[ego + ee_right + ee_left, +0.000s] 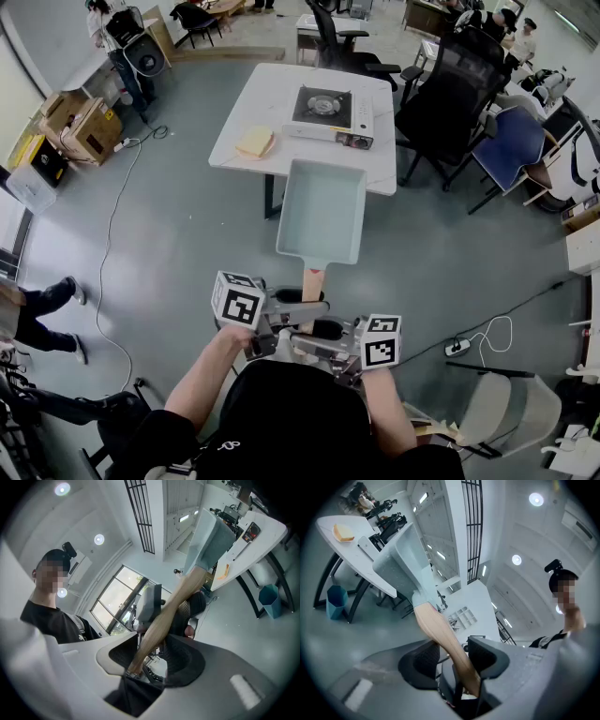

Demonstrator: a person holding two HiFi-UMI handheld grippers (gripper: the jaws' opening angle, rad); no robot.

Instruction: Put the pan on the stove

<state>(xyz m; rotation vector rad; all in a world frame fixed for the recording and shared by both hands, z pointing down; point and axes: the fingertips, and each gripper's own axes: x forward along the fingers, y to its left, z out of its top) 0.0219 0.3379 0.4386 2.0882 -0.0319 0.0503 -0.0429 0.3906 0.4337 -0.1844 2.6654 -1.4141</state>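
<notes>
A pale grey-blue rectangular pan (322, 211) with a wooden handle (312, 281) hangs in the air in front of a white table (253, 89). On the table stands a portable gas stove (328, 114), beyond the pan's far edge. My left gripper (302, 312) and right gripper (317, 343) both close on the handle from opposite sides. In the left gripper view the handle (440, 630) runs between the pads up to the pan (401, 557). In the right gripper view the handle (173, 606) does the same toward the pan (211, 536).
A yellow sponge-like block (254, 142) lies on the table left of the stove. Black and blue office chairs (450, 94) crowd the table's right side. A blue bin (335, 602) stands under the table. A power strip (457, 347) and cables lie on the floor.
</notes>
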